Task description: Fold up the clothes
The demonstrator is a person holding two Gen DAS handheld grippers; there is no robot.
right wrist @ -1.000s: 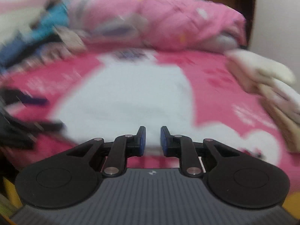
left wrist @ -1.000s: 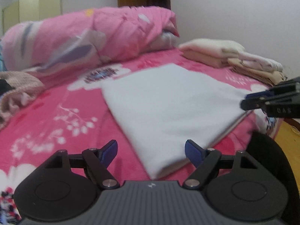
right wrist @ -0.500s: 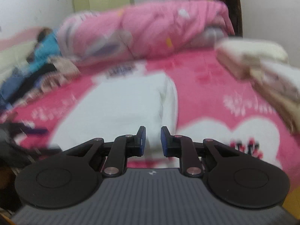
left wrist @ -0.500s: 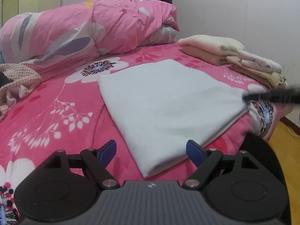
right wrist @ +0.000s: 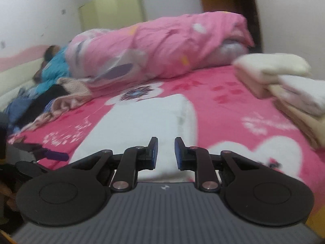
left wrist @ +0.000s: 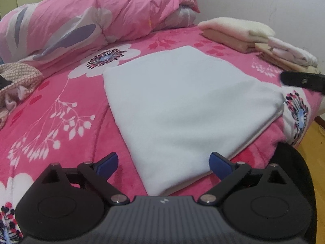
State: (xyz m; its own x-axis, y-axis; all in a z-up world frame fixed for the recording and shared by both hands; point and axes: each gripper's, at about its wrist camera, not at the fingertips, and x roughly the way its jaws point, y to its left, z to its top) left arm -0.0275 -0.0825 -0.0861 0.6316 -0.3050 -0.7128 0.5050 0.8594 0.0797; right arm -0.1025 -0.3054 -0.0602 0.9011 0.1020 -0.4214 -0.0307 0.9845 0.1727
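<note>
A white garment, folded into a flat rectangle, lies on the pink flowered bedspread. My left gripper hovers over its near corner with the jaws opening wide; the corner lies below and between the blue fingertips, and the pads do not touch it. My right gripper points over the garment from its near side. Its pads stand a narrow gap apart with nothing pinched. In the left wrist view the right gripper shows as a dark bar above the garment's right corner.
A rolled pink duvet lies across the back of the bed. Folded cream and beige clothes are stacked at the far right. Loose clothes are heaped at the left. The bed ends at the right over a wooden floor.
My left jaws have spread wider and the left view has drawn closer over the garment's corner. The right view has swung up and sideways, with its jaws keeping the same narrow gap.
</note>
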